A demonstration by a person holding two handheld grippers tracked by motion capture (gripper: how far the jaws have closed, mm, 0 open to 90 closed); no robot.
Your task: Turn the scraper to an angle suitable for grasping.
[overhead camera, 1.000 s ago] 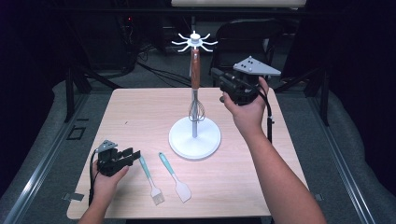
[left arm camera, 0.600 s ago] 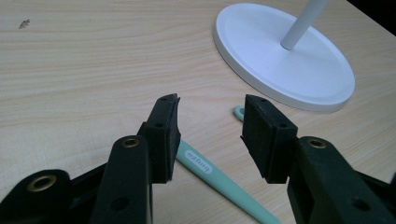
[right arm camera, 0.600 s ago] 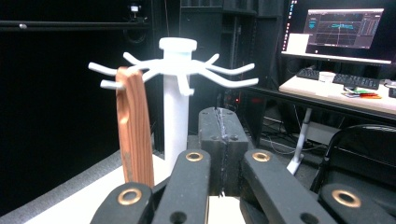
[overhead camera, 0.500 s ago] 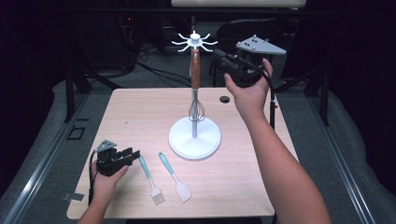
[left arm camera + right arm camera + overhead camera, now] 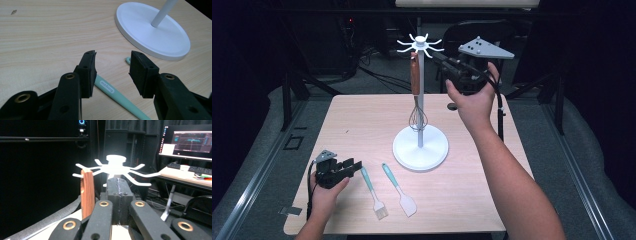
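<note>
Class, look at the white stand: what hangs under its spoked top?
Under the spoked top hangs a whisk with a wooden handle beside the pole. Its hook is covered.

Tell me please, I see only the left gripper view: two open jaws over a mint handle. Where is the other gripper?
Observer: The right gripper is raised beside the top of the white stand, near its hook crown.
Operator: Does it hold something?
Observer: No; in the right gripper view its jaws are shut together with nothing between them.
Operator: Is anything hanging on the stand?
Observer: Yes, a whisk with a wooden handle hangs from one hook.
Operator: What lies near my handle?
Observer: That handle belongs to a brush; a mint spatula lies beside it.
</note>
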